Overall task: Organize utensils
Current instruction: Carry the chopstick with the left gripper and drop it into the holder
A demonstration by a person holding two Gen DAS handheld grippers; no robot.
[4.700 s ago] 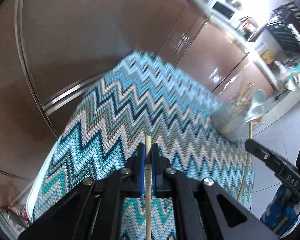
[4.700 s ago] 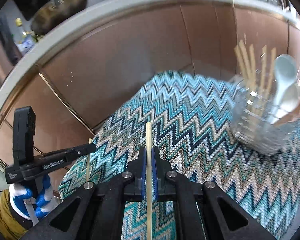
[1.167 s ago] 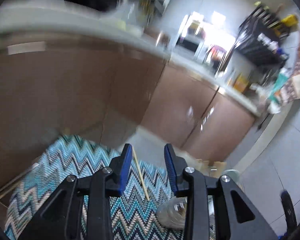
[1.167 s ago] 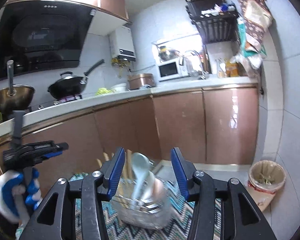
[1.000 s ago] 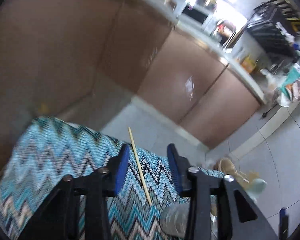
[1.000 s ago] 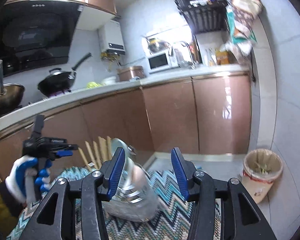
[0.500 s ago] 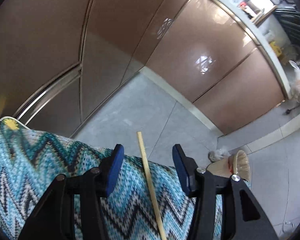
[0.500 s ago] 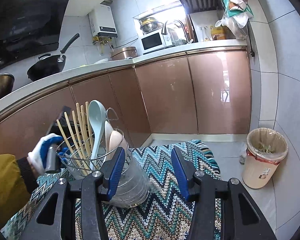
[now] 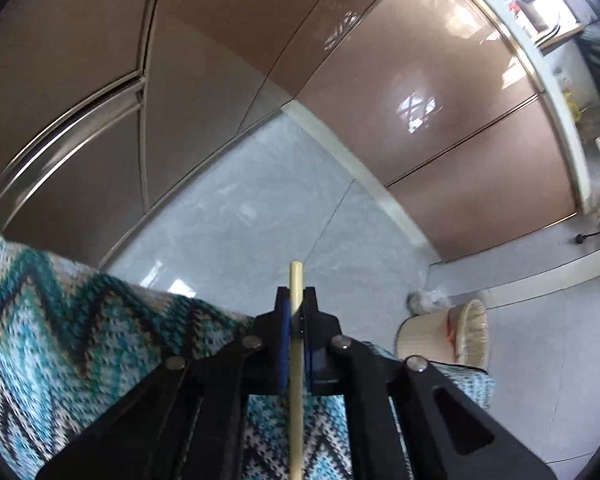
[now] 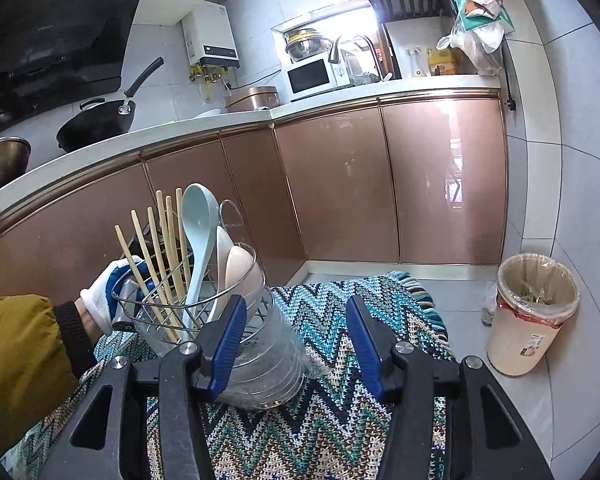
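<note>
In the left wrist view my left gripper (image 9: 296,320) is shut on a pale wooden chopstick (image 9: 296,400), whose tip pokes out past the blue pads over the zigzag cloth (image 9: 60,340). The right wrist view shows my right gripper (image 10: 296,344) with its jaws apart and opening, only cloth (image 10: 332,432) between them. A wire and glass utensil holder (image 10: 268,360) stands just ahead, partly behind the left finger. It holds several chopsticks (image 10: 168,248), a pale blue spoon (image 10: 198,216) and a pink spoon (image 10: 240,272). A gloved hand (image 10: 100,300) is behind the holder.
Brown cabinet doors (image 10: 340,192) run along the back under a white counter. A beige waste bin (image 10: 532,312) stands on the tiled floor at the right, past the cloth's fringed edge; the bin (image 9: 460,332) also shows in the left wrist view.
My left gripper came down over the chopstick lying on the cloth and shut on it. The right gripper sank a little towards the holder, its jaws a touch wider.
</note>
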